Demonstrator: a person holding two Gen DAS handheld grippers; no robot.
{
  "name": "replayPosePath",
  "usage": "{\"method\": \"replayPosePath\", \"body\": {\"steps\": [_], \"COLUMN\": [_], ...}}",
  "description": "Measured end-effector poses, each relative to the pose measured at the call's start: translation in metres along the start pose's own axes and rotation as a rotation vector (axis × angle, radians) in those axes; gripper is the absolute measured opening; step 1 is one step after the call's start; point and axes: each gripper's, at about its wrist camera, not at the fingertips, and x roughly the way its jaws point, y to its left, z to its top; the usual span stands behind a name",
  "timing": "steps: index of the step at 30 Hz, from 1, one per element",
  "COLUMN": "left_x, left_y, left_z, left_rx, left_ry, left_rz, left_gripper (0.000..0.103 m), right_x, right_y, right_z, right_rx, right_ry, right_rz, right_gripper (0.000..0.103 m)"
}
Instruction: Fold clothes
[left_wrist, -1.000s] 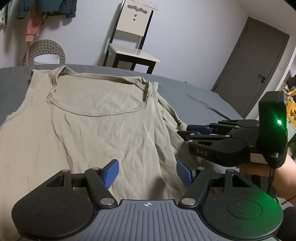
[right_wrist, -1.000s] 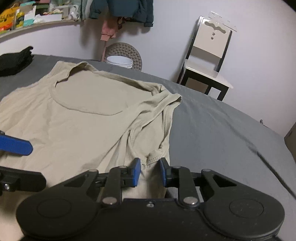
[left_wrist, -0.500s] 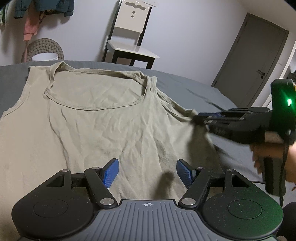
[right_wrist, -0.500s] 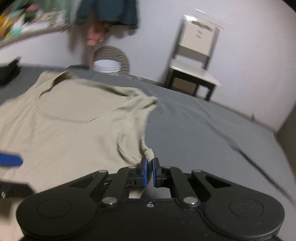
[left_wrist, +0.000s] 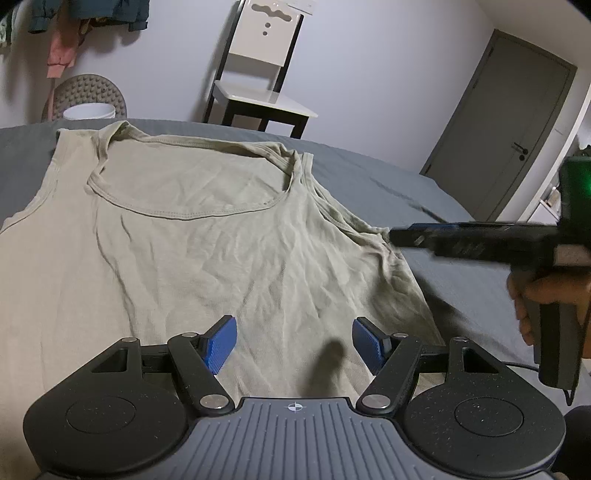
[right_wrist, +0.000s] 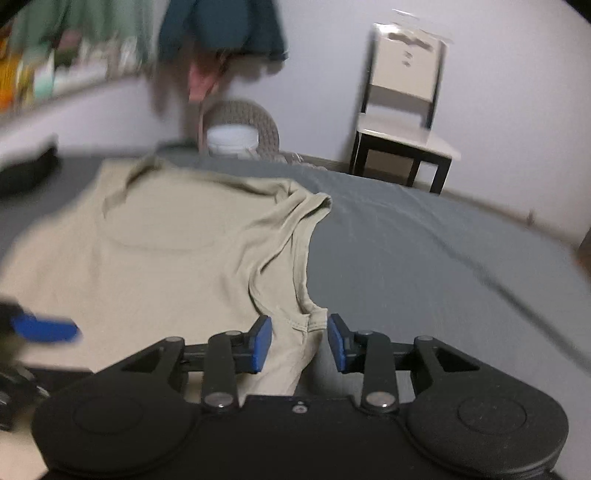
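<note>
An olive-beige tank top (left_wrist: 207, 258) lies spread flat, neckline away from me, on a grey bed (left_wrist: 373, 184). My left gripper (left_wrist: 295, 343) hovers open over the shirt's lower middle, nothing between its blue pads. My right gripper (right_wrist: 299, 343) is open at the shirt's right side. The underarm corner of the tank top (right_wrist: 310, 321) lies loose between its pads, not pinched. In the left wrist view the right gripper (left_wrist: 406, 236) appears blurred at the shirt's right edge, held by a hand (left_wrist: 535, 295). One left-gripper pad (right_wrist: 44, 328) shows at the left of the right wrist view.
A white-seated chair (left_wrist: 262, 99) stands beyond the bed, with a white bucket (left_wrist: 88, 110) and woven basket beside it. Clothes hang on the wall (right_wrist: 221, 33). A grey door (left_wrist: 506, 125) is at the right. A dark item (right_wrist: 26, 173) sits at the bed's far left.
The right gripper shut on the shirt's underarm corner, pulled it out to the right, and has now opened and let it go. The left gripper stayed open over the shirt.
</note>
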Motion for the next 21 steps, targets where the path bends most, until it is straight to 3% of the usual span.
{"method": "replayPosePath", "body": {"steps": [3, 7, 9, 16, 18, 21], "left_x": [0.0, 0.001, 0.001, 0.001, 0.0, -0.001], "left_y": [0.0, 0.001, 0.001, 0.002, 0.004, 0.007], "left_z": [0.0, 0.0, 0.0, 0.001, 0.002, 0.002], "left_rx": [-0.001, 0.001, 0.0, -0.001, -0.001, -0.005], "left_ry": [-0.001, 0.0, 0.0, 0.002, 0.003, 0.004], "left_rz": [-0.001, -0.002, -0.003, -0.007, -0.008, -0.01], "left_gripper": [0.07, 0.07, 0.07, 0.07, 0.07, 0.07], "right_x": [0.016, 0.025, 0.024, 0.025, 0.023, 0.014], "right_y": [0.009, 0.004, 0.002, -0.013, -0.013, -0.006], "right_z": [0.001, -0.005, -0.005, -0.009, -0.009, -0.01], "right_rx": [-0.019, 0.036, 0.044, 0.067, 0.095, 0.074], "right_ry": [0.031, 0.039, 0.033, 0.045, 0.035, 0.003], "right_rz": [-0.062, -0.061, -0.077, -0.102, -0.098, -0.109], "right_gripper": [0.029, 0.02, 0.009, 0.009, 0.029, 0.031]}}
